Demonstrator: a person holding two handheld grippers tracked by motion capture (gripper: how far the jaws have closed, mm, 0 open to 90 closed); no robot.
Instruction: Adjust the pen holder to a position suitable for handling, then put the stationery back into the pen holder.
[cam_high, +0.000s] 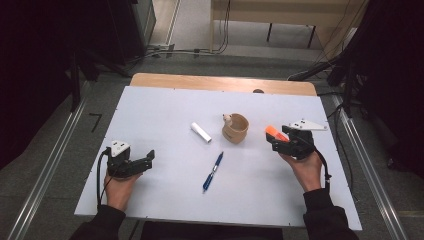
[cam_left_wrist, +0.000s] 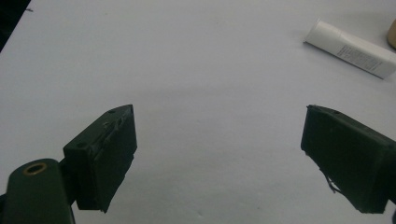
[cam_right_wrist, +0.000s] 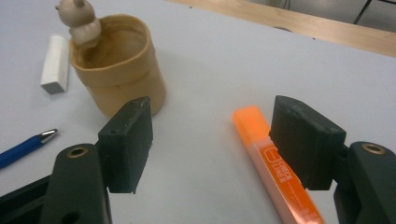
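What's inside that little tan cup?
The cup looks empty: the right gripper view shows bare inner wall. A small bear-like figure sits on its rim. The cup's bottom is hidden by the near wall, so something small lying there can't be ruled out.

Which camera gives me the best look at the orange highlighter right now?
The right gripper view: the orange highlighter lies large on the table beside one open jaw, label visible. The high view shows only its small orange end by the right gripper.
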